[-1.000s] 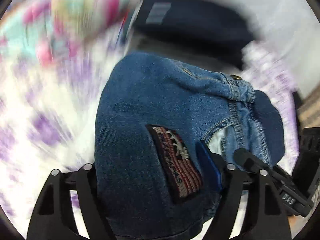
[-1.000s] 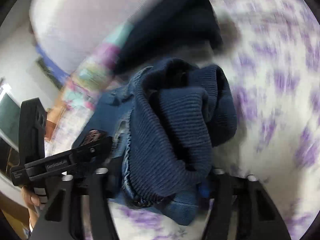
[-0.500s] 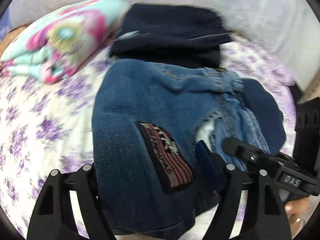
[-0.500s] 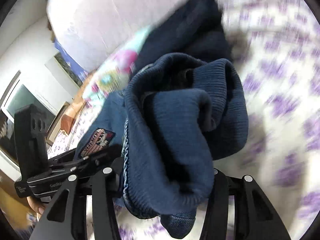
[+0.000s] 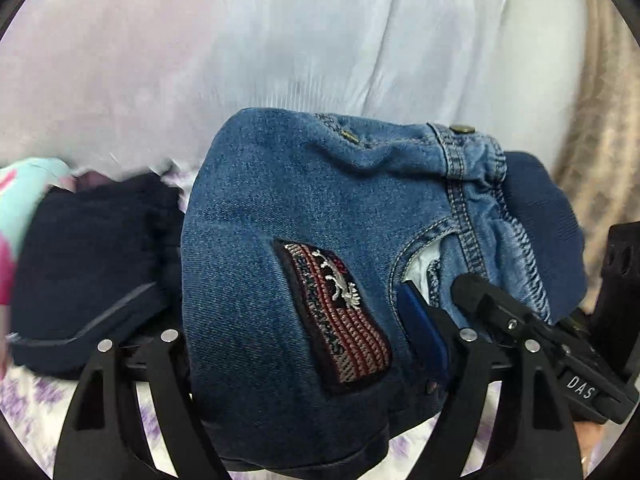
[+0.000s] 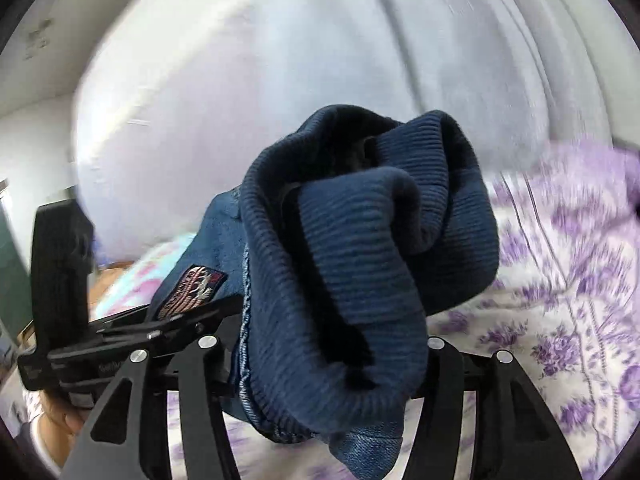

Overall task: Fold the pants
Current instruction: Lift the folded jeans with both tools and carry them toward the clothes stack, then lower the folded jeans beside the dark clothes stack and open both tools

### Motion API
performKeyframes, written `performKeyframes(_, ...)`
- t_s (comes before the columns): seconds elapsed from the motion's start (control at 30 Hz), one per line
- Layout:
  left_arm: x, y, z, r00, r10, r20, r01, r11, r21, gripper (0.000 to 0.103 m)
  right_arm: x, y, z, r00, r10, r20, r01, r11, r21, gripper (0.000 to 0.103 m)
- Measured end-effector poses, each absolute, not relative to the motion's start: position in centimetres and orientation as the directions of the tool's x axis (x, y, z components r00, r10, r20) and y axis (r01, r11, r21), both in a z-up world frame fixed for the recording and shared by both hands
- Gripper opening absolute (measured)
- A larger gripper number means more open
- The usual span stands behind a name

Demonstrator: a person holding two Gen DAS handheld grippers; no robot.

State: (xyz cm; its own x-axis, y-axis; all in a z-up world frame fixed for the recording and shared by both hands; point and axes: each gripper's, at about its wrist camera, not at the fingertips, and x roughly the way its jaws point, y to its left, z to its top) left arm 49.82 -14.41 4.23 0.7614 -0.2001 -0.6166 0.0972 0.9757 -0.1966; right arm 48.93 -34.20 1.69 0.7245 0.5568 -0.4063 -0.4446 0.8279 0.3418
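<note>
A folded bundle of blue jeans (image 5: pixel 300 208) with a striped embroidered patch (image 5: pixel 332 316) hangs in the air between both grippers. My left gripper (image 5: pixel 296 340) has the denim filling its gap, its blue pad (image 5: pixel 420 328) pressed against the cloth while the jaws are opening slightly. My right gripper (image 6: pixel 320 344) clamps the other end, where the dark blue ribbed waistband (image 6: pixel 360 248) bulges up between its fingers; its jaws are opening slightly too. Each gripper shows in the other's view: the right gripper (image 5: pixel 520 320) and the left gripper (image 6: pixel 120 340).
A folded navy garment (image 5: pixel 88 248) lies on the bed at lower left, beside a pink and turquoise flowered pillow (image 5: pixel 16 208). The bed sheet (image 6: pixel 560 300) is white with purple flowers. Pale drapery (image 5: pixel 280 40) fills the background. A hand (image 6: pixel 60 420) grips the left tool.
Both grippers have risen and swung with the jeans still between them. The navy garment, once behind the jeans, now sits at the lower left, and pale drapery fills the background.
</note>
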Motion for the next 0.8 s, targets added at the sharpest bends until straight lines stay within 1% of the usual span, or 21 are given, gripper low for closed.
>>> performKeyframes(0.03, 51.5, -14.7, 2.5, 0.739, -0.175, -0.650, 0.070, 0.980, -0.184, 0.083, 51.3, -34.2, -0.8, 0.708, 0.543, -0.452, -0.410, 0.837, 0.363, 0.068)
performKeyframes(0.07, 53.6, -15.0, 0.0, 0.704, -0.127, -0.698, 0.023, 0.987, -0.157, 0.090, 53.6, -34.2, -3.6, 0.684, 0.513, -0.520, -0.356, 0.856, 0.376, 0.083)
performKeyframes(0.1, 56.0, -15.4, -3.8, 0.644, 0.002, -0.765, -0.068, 0.996, -0.055, 0.093, 56.2, -34.1, -7.1, 0.659, 0.386, -0.645, -0.234, 0.921, 0.313, 0.091)
performKeyframes(0.13, 57.7, -15.5, -7.2, 0.569, 0.138, -0.811, -0.143, 0.987, 0.068, 0.098, 57.9, -34.0, -10.1, 0.614, 0.250, -0.749, -0.127, 0.967, 0.219, 0.096)
performKeyframes(0.17, 58.0, -15.4, -9.3, 0.590, 0.106, -0.801, -0.125, 0.991, 0.039, 0.099, 58.0, -35.1, -12.0, 0.634, 0.281, -0.720, -0.087, 0.951, 0.295, 0.100)
performKeyframes(0.2, 57.4, -15.1, -9.5, 0.653, 0.106, -0.750, -0.150, 0.989, 0.009, 0.099, 57.6, -36.4, -12.5, 0.648, 0.363, -0.670, -0.086, 0.908, 0.409, 0.100)
performKeyframes(0.23, 57.1, -15.4, -9.7, 0.675, 0.123, -0.727, -0.159, 0.987, 0.018, 0.099, 57.7, -36.4, -12.3, 0.620, 0.376, -0.689, -0.102, 0.909, 0.404, 0.099)
performKeyframes(0.27, 56.9, -15.4, -9.5, 0.683, 0.111, -0.722, -0.152, 0.988, 0.009, 0.099, 57.8, -36.1, -11.5, 0.596, 0.348, -0.724, -0.126, 0.930, 0.344, 0.099)
performKeyframes(0.3, 56.6, -15.1, -9.4, 0.686, 0.082, -0.723, -0.142, 0.990, -0.022, 0.099, 57.2, -35.9, -10.4, 0.615, 0.309, -0.725, -0.154, 0.949, 0.274, 0.099)
performKeyframes(0.37, 56.2, -14.1, -9.1, 0.682, 0.038, -0.731, -0.142, 0.987, -0.080, 0.099, 55.9, -35.3, -9.0, 0.654, 0.291, -0.699, -0.181, 0.957, 0.228, 0.099)
performKeyframes(0.43, 54.9, -13.4, -8.2, 0.686, 0.070, -0.724, -0.145, 0.989, -0.042, 0.099, 54.9, -34.6, -6.8, 0.691, 0.221, -0.688, -0.160, 0.975, 0.152, 0.099)
performKeyframes(0.5, 53.1, -13.6, -6.2, 0.711, 0.131, -0.691, -0.145, 0.989, 0.039, 0.098, 53.3, -34.8, -3.3, 0.795, 0.148, -0.588, -0.130, 0.989, 0.073, 0.099)
performKeyframes(0.53, 51.4, -14.5, -4.9, 0.742, 0.147, -0.654, -0.130, 0.989, 0.074, 0.098, 52.0, -34.9, -1.9, 0.853, 0.119, -0.508, -0.102, 0.993, 0.062, 0.099)
performKeyframes(0.57, 50.6, -14.9, -3.7, 0.778, 0.194, -0.597, -0.143, 0.981, 0.132, 0.098, 51.4, -34.6, -1.1, 0.888, 0.116, -0.444, -0.092, 0.993, 0.075, 0.094)
performKeyframes(0.6, 50.1, -14.7, -3.1, 0.793, 0.200, -0.575, -0.144, 0.979, 0.142, 0.098, 50.4, -35.0, -0.4, 0.911, 0.181, -0.371, -0.146, 0.982, 0.120, 0.081)
performKeyframes(0.63, 49.9, -14.6, -3.0, 0.798, 0.186, -0.573, -0.132, 0.982, 0.135, 0.098, 51.0, -34.6, -0.1, 0.897, 0.263, -0.356, -0.220, 0.963, 0.156, 0.072)
performKeyframes(0.67, 50.9, -14.7, -4.0, 0.768, 0.173, -0.617, -0.111, 0.984, 0.137, 0.098, 52.3, -33.7, -1.2, 0.840, 0.344, -0.419, -0.289, 0.938, 0.190, 0.051)
performKeyframes(0.7, 52.0, -14.7, -5.2, 0.722, 0.178, -0.669, -0.102, 0.983, 0.151, 0.098, 53.7, -33.2, -2.3, 0.798, 0.361, -0.483, -0.297, 0.932, 0.206, 0.043)
performKeyframes(0.73, 53.4, -14.6, -7.1, 0.667, 0.179, -0.724, -0.092, 0.983, 0.158, 0.099, 55.1, -32.9, -4.2, 0.756, 0.330, -0.565, -0.265, 0.944, 0.197, 0.039)
performKeyframes(0.77, 54.2, -14.5, -8.2, 0.653, 0.161, -0.740, -0.087, 0.987, 0.137, 0.099, 56.8, -32.6, -6.9, 0.708, 0.257, -0.658, -0.207, 0.966, 0.155, 0.038)
performKeyframes(0.8, 54.3, -13.8, -8.8, 0.682, 0.106, -0.724, -0.097, 0.994, 0.054, 0.099, 56.8, -32.5, -8.2, 0.711, 0.230, -0.664, -0.200, 0.972, 0.123, 0.039)
